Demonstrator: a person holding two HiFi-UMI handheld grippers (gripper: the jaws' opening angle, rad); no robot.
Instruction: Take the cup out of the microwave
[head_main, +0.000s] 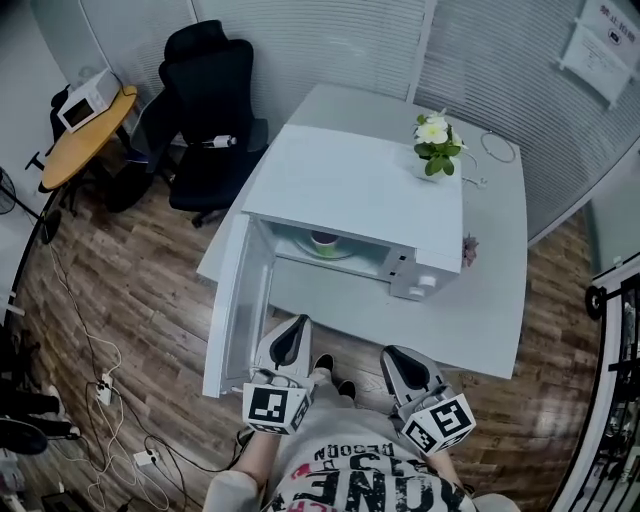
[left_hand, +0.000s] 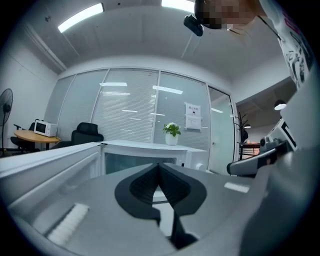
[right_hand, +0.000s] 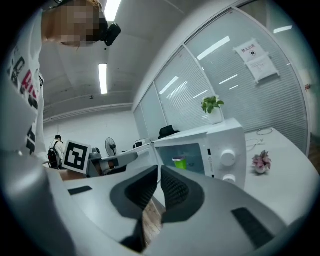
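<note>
A white microwave (head_main: 360, 185) stands on a white table (head_main: 480, 320) with its door (head_main: 235, 300) swung open to the left. Inside it a green cup (head_main: 323, 241) stands on the turntable, and the right gripper view shows that cup (right_hand: 179, 162) through the open front. My left gripper (head_main: 297, 322) is shut and empty, close to the open door and in front of the table edge. My right gripper (head_main: 392, 352) is beside it, also shut and empty, pointing at the microwave (right_hand: 225, 145). In the left gripper view the shut left gripper (left_hand: 160, 166) faces the oven's opening (left_hand: 140, 162).
A potted white flower (head_main: 437, 143) stands on top of the microwave and a small pink flower (head_main: 469, 247) stands beside it. A loose white cable (head_main: 497, 147) lies at the table's back. A black office chair (head_main: 210, 110), a round wooden table (head_main: 88, 140) and floor cables (head_main: 100, 385) are to the left.
</note>
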